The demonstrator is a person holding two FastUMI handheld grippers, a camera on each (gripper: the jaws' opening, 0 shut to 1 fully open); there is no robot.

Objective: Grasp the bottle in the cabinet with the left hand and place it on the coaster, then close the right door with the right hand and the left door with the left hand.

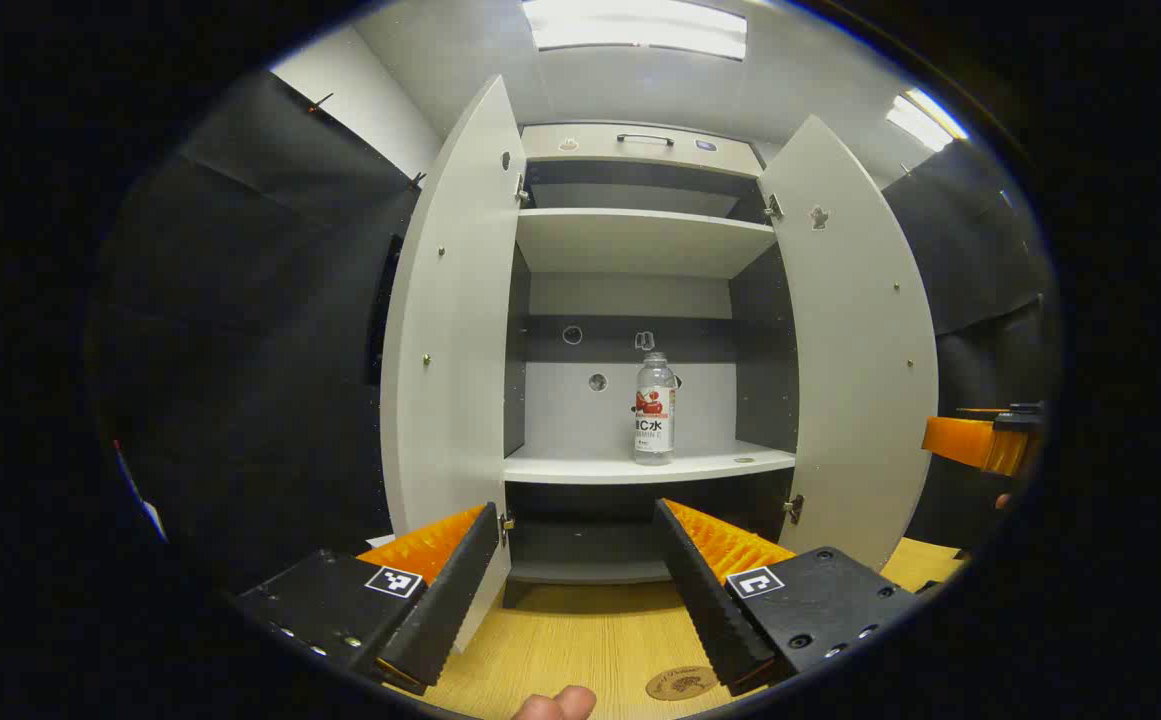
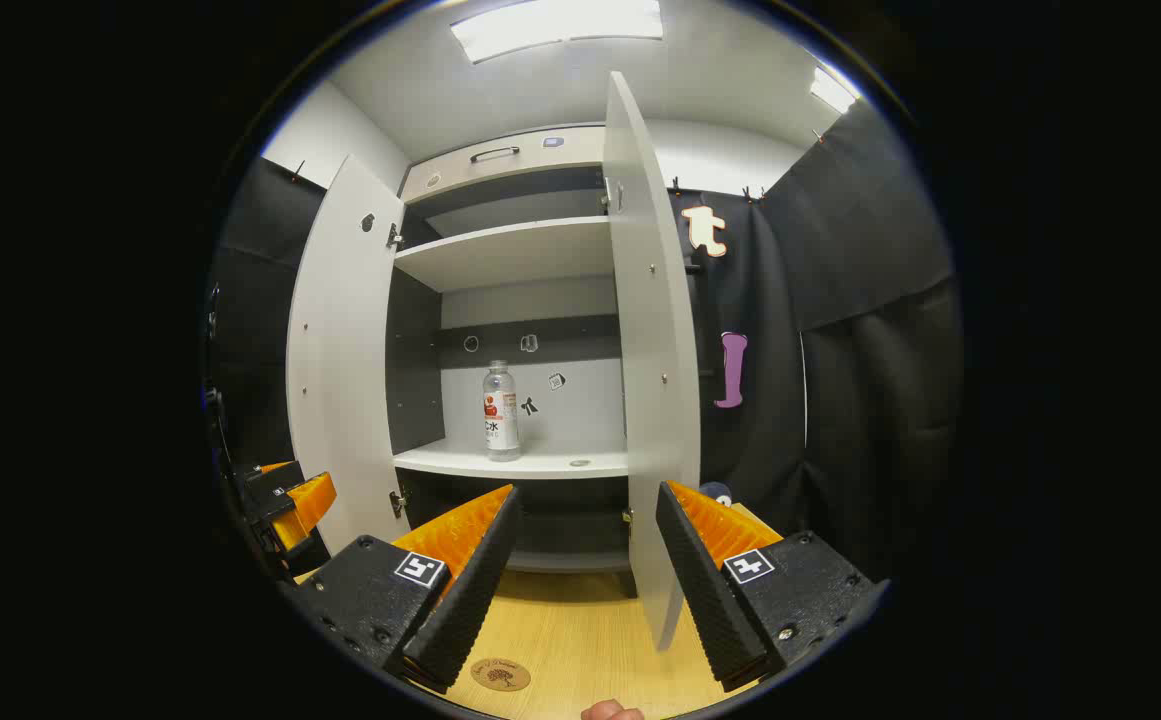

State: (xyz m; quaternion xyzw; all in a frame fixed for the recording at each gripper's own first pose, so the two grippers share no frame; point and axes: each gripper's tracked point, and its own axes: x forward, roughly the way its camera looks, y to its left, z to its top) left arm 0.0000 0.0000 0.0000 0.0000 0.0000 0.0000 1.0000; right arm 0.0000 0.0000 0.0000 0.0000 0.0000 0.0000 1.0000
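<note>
where doors gape, bottle (image 1: 654,410) inside cabinet (image 1: 640,240)

Bottle (image 1: 654,410) on shelf (image 1: 580,466); coaster (image 1: 681,683) on table (image 1: 570,630).

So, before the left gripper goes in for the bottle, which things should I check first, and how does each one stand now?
1. Left door swung open: ok.
2. Right door swung open: ok.
3. Bottle upright on the shelf, nothing beside it: ok.
4. Left gripper fingers apart and empty, bottle roughly centred between them: ok.
5. Coaster bare on the wooden table, ready to take the bottle: ok.
6. Right gripper open and outside the cabinet, off to the side of the left gripper's path: ok.
</note>
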